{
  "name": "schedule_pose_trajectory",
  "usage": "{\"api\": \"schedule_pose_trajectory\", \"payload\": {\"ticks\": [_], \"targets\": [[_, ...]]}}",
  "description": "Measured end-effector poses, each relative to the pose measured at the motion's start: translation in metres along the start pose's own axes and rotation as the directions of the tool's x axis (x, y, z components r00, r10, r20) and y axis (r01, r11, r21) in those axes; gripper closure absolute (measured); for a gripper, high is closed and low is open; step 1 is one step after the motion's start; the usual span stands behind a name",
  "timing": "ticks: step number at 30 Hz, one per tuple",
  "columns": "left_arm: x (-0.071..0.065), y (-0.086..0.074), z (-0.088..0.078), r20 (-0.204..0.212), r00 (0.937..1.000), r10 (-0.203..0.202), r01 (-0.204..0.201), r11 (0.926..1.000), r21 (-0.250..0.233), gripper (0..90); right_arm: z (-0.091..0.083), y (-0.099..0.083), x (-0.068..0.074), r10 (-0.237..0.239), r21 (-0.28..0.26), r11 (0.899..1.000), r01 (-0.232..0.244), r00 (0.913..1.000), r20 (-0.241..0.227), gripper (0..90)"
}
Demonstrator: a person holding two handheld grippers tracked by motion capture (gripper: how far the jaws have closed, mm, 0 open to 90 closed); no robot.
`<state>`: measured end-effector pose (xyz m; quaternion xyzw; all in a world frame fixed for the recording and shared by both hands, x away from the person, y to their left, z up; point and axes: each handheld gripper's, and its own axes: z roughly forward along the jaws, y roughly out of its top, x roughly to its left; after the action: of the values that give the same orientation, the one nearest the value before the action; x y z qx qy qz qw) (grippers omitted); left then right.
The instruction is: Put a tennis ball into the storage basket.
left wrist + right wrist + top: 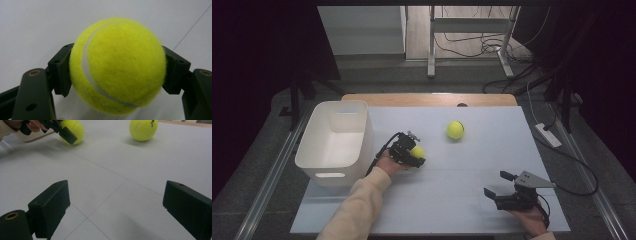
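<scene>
While grip holds: left gripper [414, 156] jaws are clamped on ball [117, 65], on the counter [452, 200] just right of bin [319, 150].
Right gripper [497, 184]: jaws apart, nothing between them, near right.
Slip risk: round felt may squirt out if the pads sit off-centre.
Bin risk: a low lift clips the rim.
Second ball [455, 130]: far, may roll if bumped.

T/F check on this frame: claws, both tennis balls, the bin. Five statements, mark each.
1. The left claw is shut on a tennis ball. True.
2. The right claw holds the second tennis ball. False: its jaws stand open with nothing between them; that ball lies free on the white table.
3. The white bin stands on the left of the table. True.
4. A tennis ball lies inside the bin. False: what shows of its inside holds no ball.
5. The two balls touch. False: they lie apart.
</scene>
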<state>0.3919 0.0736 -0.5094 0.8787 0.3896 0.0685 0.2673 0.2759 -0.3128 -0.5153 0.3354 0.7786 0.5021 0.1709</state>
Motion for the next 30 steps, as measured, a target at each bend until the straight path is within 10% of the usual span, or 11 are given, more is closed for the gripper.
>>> {"api": "schedule_pose_trajectory", "payload": {"ticks": [30], "targets": [[-0.008,-0.007,-0.055,0.001,0.9998,0.021,-0.021,0.977,-0.212,26.8,0.0,0.0,-0.001,0.003,-0.006,1.0,-0.003,1.0,0.009,7.5]]}}
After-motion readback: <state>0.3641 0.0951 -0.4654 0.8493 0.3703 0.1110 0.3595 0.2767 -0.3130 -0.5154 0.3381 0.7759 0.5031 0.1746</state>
